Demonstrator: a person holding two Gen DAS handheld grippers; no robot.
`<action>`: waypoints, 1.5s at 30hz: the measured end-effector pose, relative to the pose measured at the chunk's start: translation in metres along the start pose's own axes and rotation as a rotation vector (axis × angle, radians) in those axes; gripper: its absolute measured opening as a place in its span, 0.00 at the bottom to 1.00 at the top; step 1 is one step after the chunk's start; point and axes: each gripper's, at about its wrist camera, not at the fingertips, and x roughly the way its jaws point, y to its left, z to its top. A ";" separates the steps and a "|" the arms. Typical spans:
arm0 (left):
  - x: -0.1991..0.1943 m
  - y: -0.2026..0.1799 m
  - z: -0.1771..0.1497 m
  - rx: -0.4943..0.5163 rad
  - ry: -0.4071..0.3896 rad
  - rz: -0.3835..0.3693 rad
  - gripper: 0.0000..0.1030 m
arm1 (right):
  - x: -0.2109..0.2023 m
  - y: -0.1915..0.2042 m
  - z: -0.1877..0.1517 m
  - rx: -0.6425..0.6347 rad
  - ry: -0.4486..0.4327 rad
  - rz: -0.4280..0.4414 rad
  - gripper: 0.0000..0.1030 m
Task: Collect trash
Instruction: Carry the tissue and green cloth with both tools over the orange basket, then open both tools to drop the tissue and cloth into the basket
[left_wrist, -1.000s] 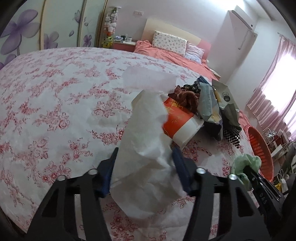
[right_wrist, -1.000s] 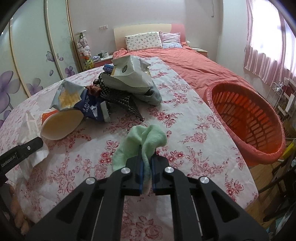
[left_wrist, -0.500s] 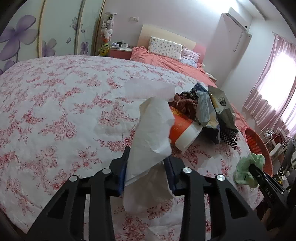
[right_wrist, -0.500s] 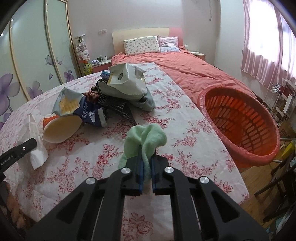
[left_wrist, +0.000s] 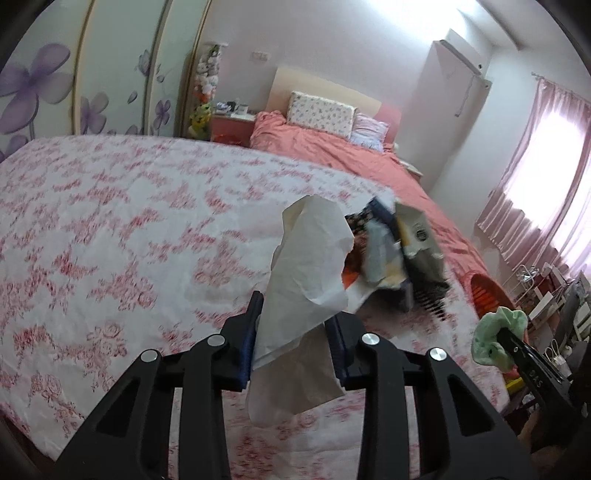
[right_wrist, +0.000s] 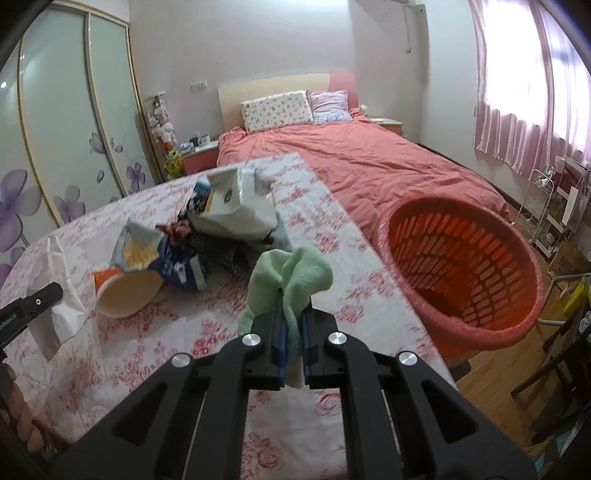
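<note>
Your left gripper (left_wrist: 295, 325) is clamped on a crumpled sheet of white paper (left_wrist: 310, 266), which stands up between the jaws and hangs down below them, lifted clear of the flowered tablecloth (left_wrist: 110, 229). Your right gripper (right_wrist: 293, 325) is pinched tight on a pale green cloth (right_wrist: 291, 273), bunched above the fingertips and held over the near edge of the table.

Beyond both grippers a heap of trash sits on the cloth: a tipped paper cup (right_wrist: 127, 293) with an orange side, a blue and white snack bag (right_wrist: 173, 258) just beside it, and a large grey-white bag (right_wrist: 236, 210) on top of some dark wrappers (too blurred to name). The orange basket (right_wrist: 461, 273) stands on the floor just off the table's right side, with the pink bed (right_wrist: 369, 158) behind it.
</note>
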 end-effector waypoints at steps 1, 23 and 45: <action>-0.001 -0.005 0.002 0.005 -0.004 -0.009 0.32 | -0.003 -0.004 0.003 0.005 -0.011 -0.003 0.07; 0.064 -0.242 0.007 0.306 0.089 -0.441 0.32 | -0.036 -0.151 0.061 0.198 -0.197 -0.184 0.07; 0.137 -0.313 -0.025 0.394 0.286 -0.485 0.61 | 0.032 -0.242 0.063 0.376 -0.133 -0.151 0.34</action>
